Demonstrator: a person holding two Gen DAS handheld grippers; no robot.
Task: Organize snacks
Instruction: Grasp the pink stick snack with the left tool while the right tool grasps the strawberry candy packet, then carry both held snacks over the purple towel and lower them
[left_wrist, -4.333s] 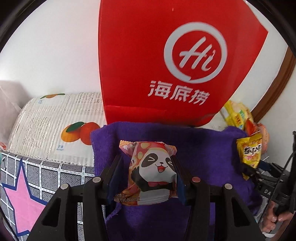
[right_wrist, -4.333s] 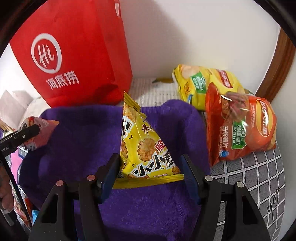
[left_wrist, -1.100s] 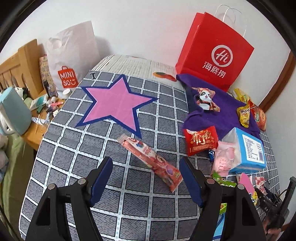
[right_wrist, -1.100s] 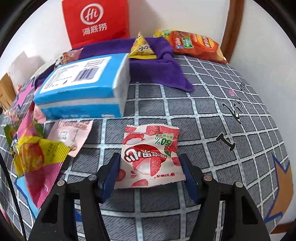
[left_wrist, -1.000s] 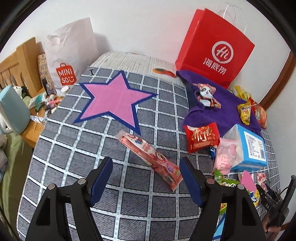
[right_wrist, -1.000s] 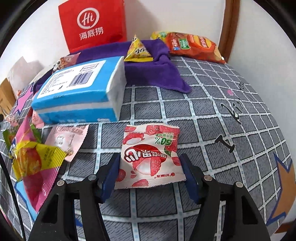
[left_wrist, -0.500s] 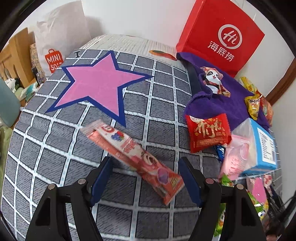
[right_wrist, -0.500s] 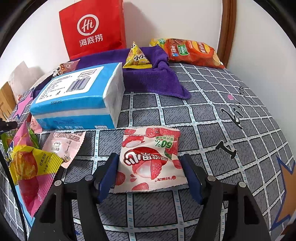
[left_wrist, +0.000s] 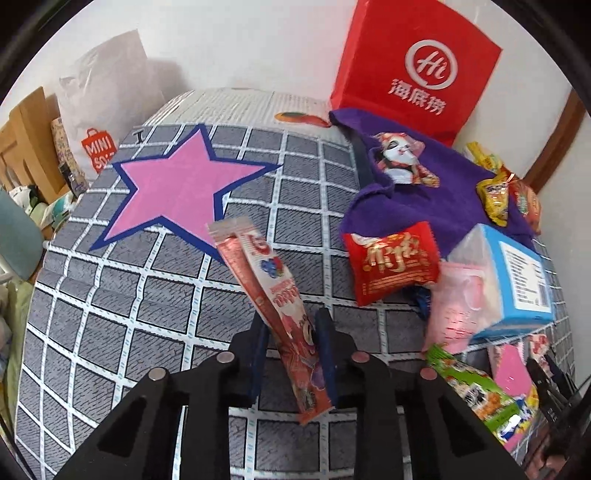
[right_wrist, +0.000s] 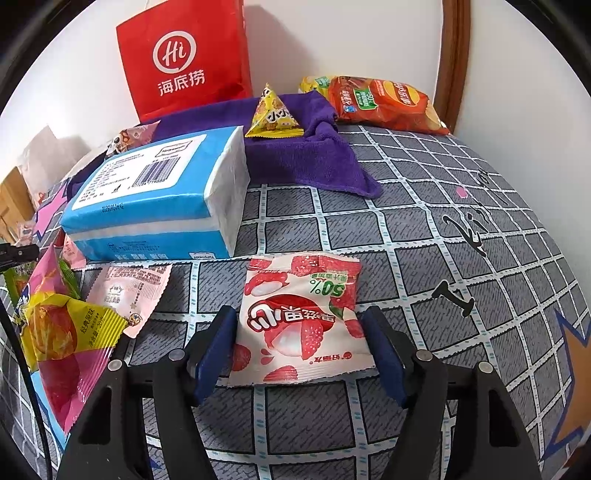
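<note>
A long red snack stick packet (left_wrist: 266, 280) stands tilted off the checked bedspread (left_wrist: 122, 295). My left gripper (left_wrist: 291, 332) is closing on its lower half, with both pads pressed against it. In the right wrist view a white strawberry candy packet (right_wrist: 299, 314) lies flat on the bedspread. The jaws of my right gripper (right_wrist: 301, 332) are closing around it, one pad at each side edge, and the packet is not squeezed. On the purple towel (left_wrist: 454, 206) at the back lie a panda packet (left_wrist: 402, 158) and a yellow triangular packet (right_wrist: 275, 114).
A red paper bag (left_wrist: 417, 70) stands against the wall behind the towel. A blue tissue pack (right_wrist: 159, 199), a red snack packet (left_wrist: 391, 262), pink and green packets (right_wrist: 59, 332) and orange chip bags (right_wrist: 384, 103) crowd the right side. A white shopping bag (left_wrist: 99, 103) stands far left.
My left gripper came down over the long red packet and shut on it, tipping it up off the bedspread. The right gripper stayed around the strawberry packet.
</note>
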